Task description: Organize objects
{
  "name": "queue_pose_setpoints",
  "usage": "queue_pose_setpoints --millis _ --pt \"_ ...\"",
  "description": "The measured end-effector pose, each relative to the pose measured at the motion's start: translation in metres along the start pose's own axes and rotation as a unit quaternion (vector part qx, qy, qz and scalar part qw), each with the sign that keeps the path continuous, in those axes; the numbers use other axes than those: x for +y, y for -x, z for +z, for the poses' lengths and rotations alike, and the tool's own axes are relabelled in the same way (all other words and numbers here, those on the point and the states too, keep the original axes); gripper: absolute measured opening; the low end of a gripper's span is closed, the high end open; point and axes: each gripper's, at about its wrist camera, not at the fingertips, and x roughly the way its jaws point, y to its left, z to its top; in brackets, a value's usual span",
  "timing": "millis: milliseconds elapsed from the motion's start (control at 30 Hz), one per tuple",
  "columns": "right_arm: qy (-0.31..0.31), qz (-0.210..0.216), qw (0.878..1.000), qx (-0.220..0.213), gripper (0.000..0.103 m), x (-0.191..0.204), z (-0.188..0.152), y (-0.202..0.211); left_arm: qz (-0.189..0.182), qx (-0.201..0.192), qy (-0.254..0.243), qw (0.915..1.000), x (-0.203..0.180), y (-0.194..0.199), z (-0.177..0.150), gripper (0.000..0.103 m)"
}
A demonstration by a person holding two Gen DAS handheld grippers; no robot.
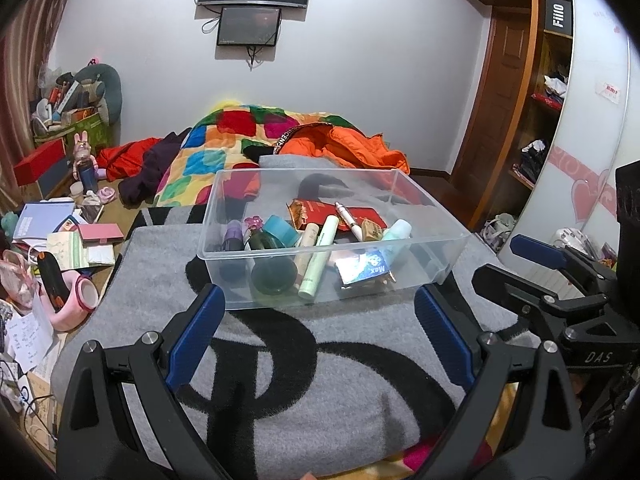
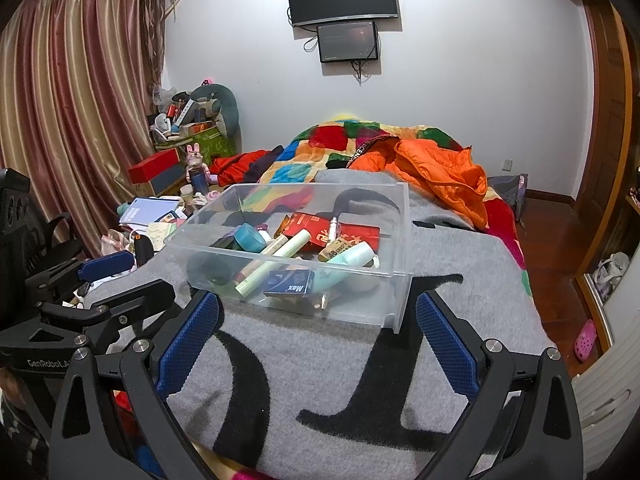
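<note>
Clearly, from the left wrist, the left gripper (image 1: 320,332) is hovering with jaws apart, empty, just short of the clear bin (image 1: 448,236) on the grey blanket (image 1: 320,380); its thin wall may be slipping under a pinch. From the right wrist, the right gripper (image 2: 318,340) is gaping likewise, the bin sitting directly ahead.

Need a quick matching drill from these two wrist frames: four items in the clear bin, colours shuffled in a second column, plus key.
Items
1. tape roll
2. long tube
3. "Max" box
4. flat packet

Colours
A. red
B. dark blue
C. teal
D. pale green

All four lie inside the clear bin on the grey blanket.

Pairs: 1-C, 2-D, 3-B, 4-A
</note>
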Motion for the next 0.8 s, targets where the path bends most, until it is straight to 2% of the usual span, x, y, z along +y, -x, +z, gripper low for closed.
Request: queue_pose_setpoints --millis 300,633,800 --pt "-0.007 0.002 1.0 -0.001 0.099 -0.0019 -0.0008 0.0003 -0.001 0.011 0.004 0.9999 0.0003 -0.0024 -0.0004 0.097" --pt "-0.012 0.004 1.0 0.001 0.099 -0.0032 -0.0016 0.0 0.01 -0.007 0.005 0.9999 -0.0013 0.0029 -0.0025 0.097" --pt "-0.016 0.005 1.0 0.004 0.099 -0.0032 -0.0039 0.0001 0.005 -0.003 0.013 0.9999 0.0018 0.004 -0.002 0.097"
